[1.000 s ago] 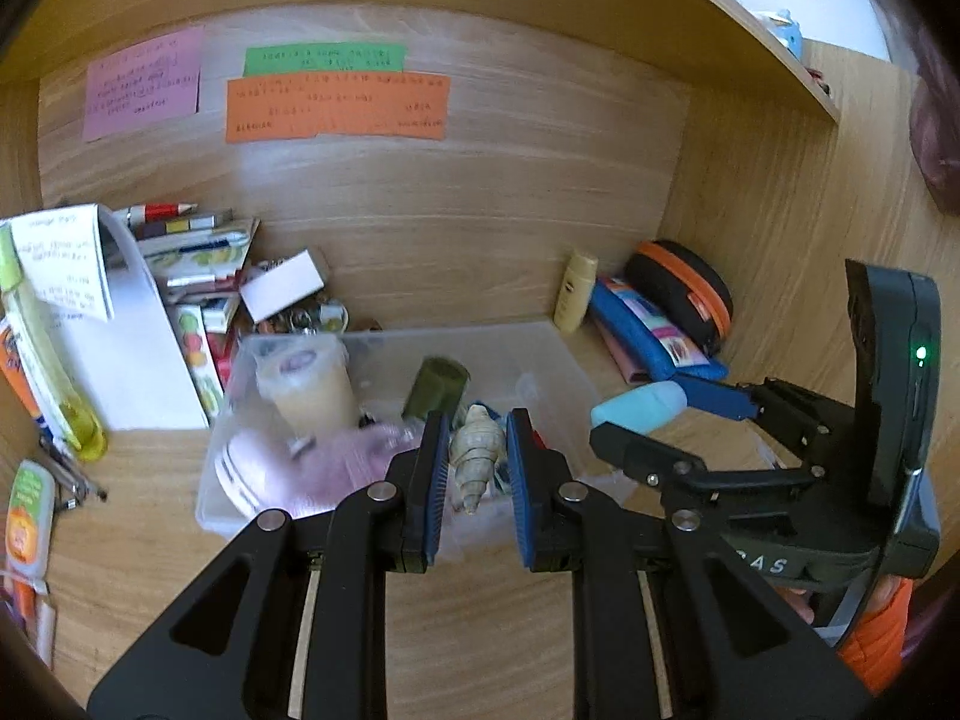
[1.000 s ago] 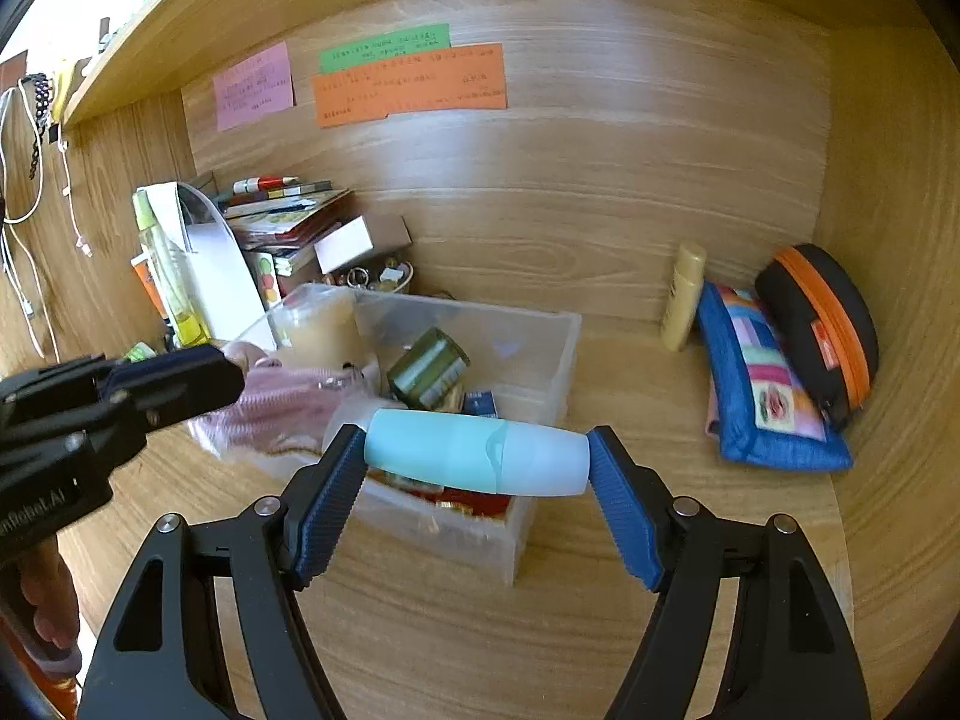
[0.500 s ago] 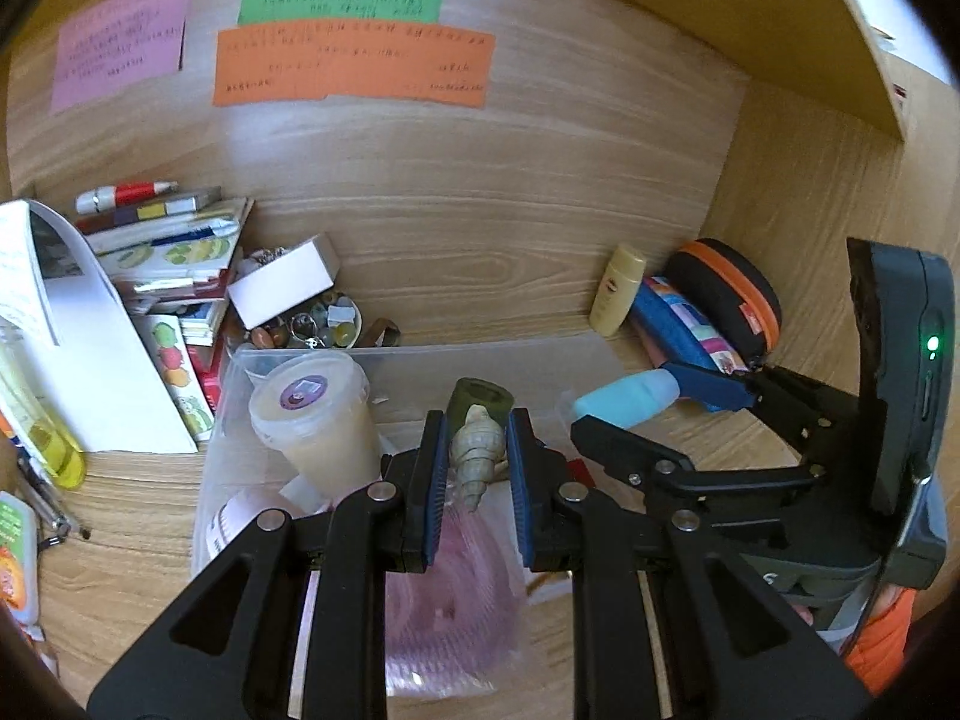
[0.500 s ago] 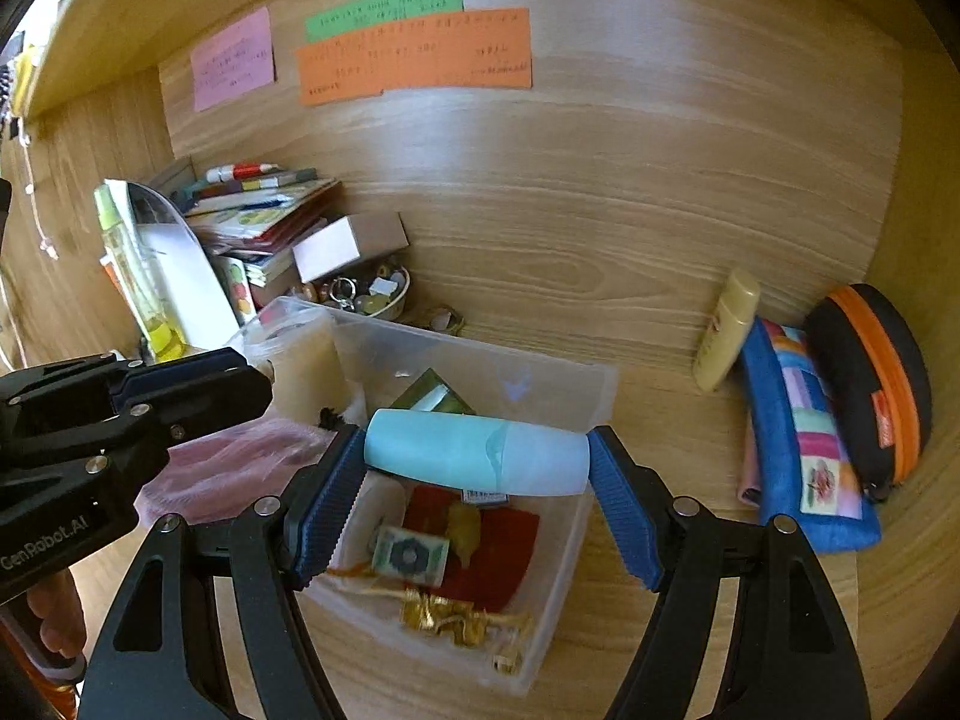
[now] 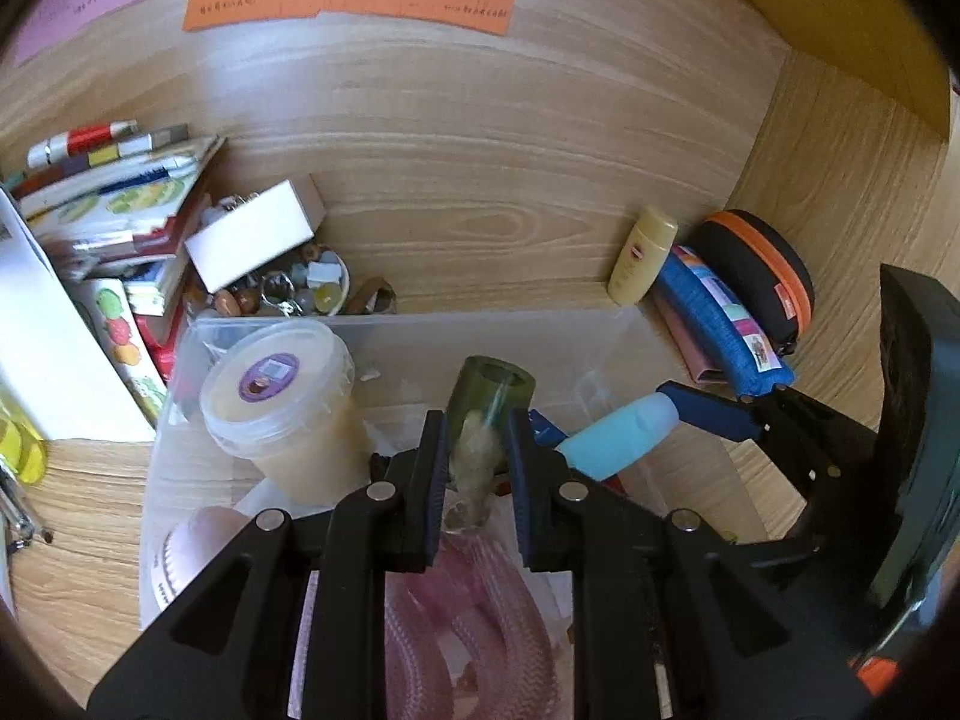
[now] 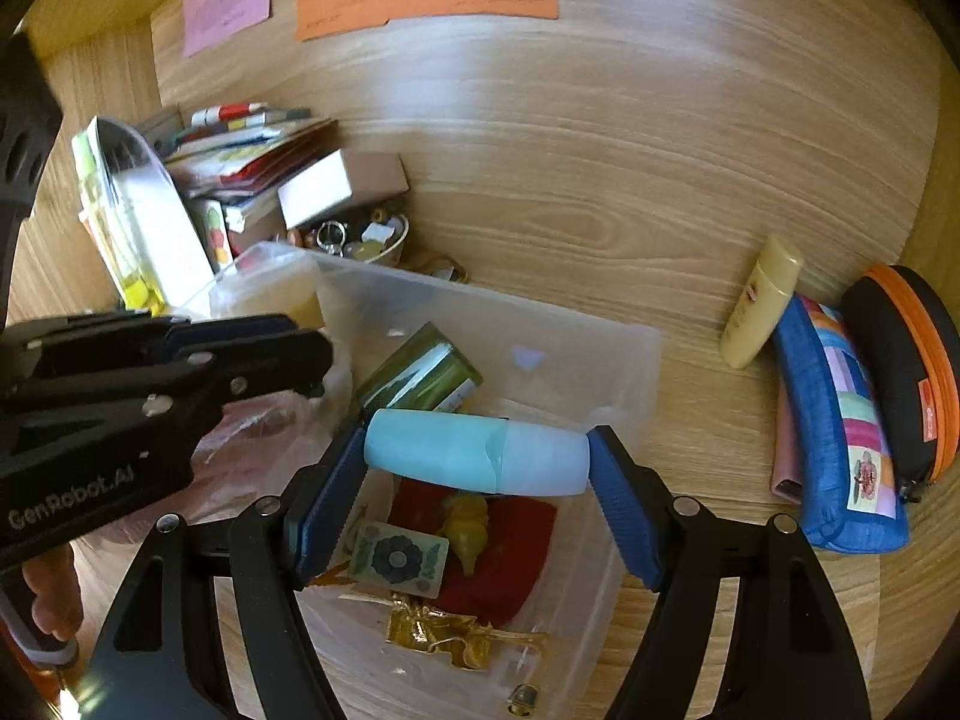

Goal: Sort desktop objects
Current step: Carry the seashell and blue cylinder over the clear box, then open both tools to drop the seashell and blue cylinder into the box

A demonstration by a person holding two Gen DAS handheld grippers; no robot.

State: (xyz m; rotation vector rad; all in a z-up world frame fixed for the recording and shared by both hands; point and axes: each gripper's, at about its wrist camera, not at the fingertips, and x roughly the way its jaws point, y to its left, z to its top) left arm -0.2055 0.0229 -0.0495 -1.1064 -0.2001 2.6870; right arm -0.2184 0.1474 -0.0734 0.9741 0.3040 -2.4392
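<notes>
My left gripper is over the clear plastic bin; a beige spiral shell shows blurred between its jaws, slipping downward. The left gripper also shows in the right wrist view. My right gripper is shut on a light blue tube, held crosswise above the bin. The tube also shows in the left wrist view. In the bin lie a cream tub, a green jar, a pink bag, a red cloth, a yellow shell and gold wrap.
A yellow bottle, blue pouch and black-orange case lie at the right. Books, a white box and a bowl of trinkets stand at the back left. Wooden walls close in behind and right.
Both grippers moved forward and over the bin. The shell between the left jaws has dropped lower and blurred, and the jaws stand slightly wider.
</notes>
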